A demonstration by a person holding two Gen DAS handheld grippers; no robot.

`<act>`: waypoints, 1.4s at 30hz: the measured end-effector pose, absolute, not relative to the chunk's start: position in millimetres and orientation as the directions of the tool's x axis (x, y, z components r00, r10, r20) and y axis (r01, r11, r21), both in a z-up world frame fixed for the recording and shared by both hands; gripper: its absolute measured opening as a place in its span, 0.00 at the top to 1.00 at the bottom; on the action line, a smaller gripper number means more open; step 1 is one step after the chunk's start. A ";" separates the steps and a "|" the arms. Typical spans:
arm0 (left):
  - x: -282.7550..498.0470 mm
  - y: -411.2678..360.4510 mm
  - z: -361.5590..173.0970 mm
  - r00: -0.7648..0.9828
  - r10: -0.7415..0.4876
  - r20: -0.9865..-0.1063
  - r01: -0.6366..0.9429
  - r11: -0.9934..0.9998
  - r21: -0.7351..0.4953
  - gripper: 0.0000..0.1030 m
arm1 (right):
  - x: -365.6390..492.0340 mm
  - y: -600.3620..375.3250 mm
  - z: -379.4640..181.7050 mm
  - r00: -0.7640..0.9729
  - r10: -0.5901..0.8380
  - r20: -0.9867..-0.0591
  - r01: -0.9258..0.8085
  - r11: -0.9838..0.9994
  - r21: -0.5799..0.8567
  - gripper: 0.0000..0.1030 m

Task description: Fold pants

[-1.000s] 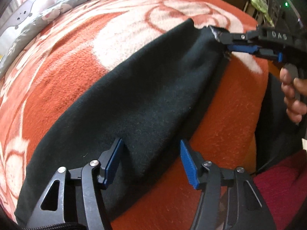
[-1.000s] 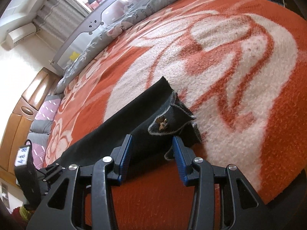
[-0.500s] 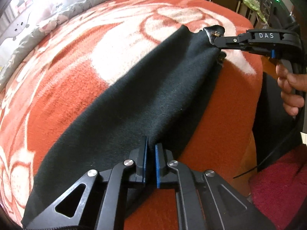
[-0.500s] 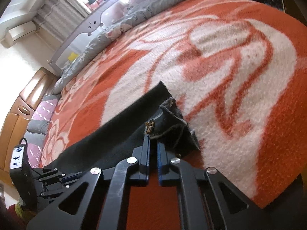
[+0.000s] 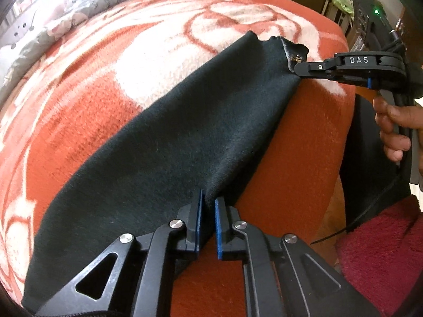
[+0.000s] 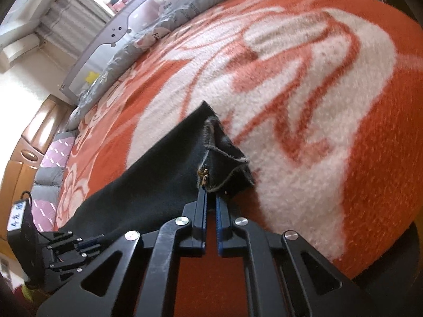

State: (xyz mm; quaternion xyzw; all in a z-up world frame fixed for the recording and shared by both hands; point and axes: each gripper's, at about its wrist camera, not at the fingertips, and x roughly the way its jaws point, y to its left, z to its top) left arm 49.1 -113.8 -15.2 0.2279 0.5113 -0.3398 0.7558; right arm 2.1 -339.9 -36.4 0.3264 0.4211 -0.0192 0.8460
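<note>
pants (image 5: 169,142): matt dark brushed cloth | blanket (image 5: 87,100): fuzzy orange-white fleece | left tongs (image 5: 208,222): matt black plastic, shiny metal rivets

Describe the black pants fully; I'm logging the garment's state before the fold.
The black pants look like soft, fleecy knit, lying lengthwise in a long band on the orange-and-white blanket. The left hand-held gripper pinches the near edge; the right hand-held gripper pinches the end with grey stitching and a small gold ornament.
</note>
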 end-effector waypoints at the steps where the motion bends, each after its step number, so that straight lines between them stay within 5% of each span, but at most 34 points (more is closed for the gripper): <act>1: 50.1 -112.8 -14.6 0.239 -0.283 -0.929 0.745 0.667 -0.011 0.90 | 1.9 -341.1 -37.0 0.644 0.246 -0.725 0.309 0.782 0.540 0.93; 6: 50.6 -109.8 -1.9 0.208 -0.289 -0.934 0.743 0.668 -0.041 0.87 | -1.2 -339.1 -31.8 0.640 0.261 -0.723 0.296 0.784 0.546 0.83; 8: 51.5 -108.8 9.0 0.198 -0.310 -0.930 0.747 0.662 -0.061 0.84 | -5.3 -341.3 -28.8 0.653 0.264 -0.710 0.296 0.774 0.559 0.61; 10: 55.2 -109.7 21.6 0.186 -0.343 -0.921 0.752 0.653 -0.091 0.73 | -10.5 -343.9 -25.1 0.672 0.259 -0.694 0.294 0.766 0.572 0.55; 12: 62.2 -112.5 31.7 0.186 -0.368 -0.911 0.750 0.653 -0.110 0.59 | -14.0 -346.2 -23.3 0.676 0.253 -0.692 0.297 0.766 0.570 0.55; 17: 91.9 -126.9 43.0 0.160 -0.402 -0.901 0.730 0.663 -0.166 0.50 | -17.8 -352.7 -28.1 0.676 0.267 -0.687 0.311 0.741 0.595 0.55; 35: 196.8 -257.5 -23.9 -0.078 -0.364 -0.928 0.760 0.581 -0.292 0.45 | -8.5 -350.0 -61.5 0.726 0.335 -0.601 0.302 0.630 0.716 0.56; 36: 197.4 -263.4 -27.5 -0.085 -0.357 -0.930 0.767 0.573 -0.289 0.45 | -9.8 -350.7 -63.8 0.733 0.337 -0.591 0.296 0.623 0.723 0.57; 39: 198.9 -283.7 -38.7 -0.114 -0.343 -0.932 0.776 0.556 -0.300 0.48 | -11.7 -353.3 -67.5 0.732 0.316 -0.604 0.302 0.645 0.702 0.83; 42: 199.5 -298.6 -44.0 -0.139 -0.362 -0.922 0.779 0.535 -0.327 0.59 | -16.8 -359.0 -73.6 0.748 0.339 -0.571 0.285 0.612 0.737 0.86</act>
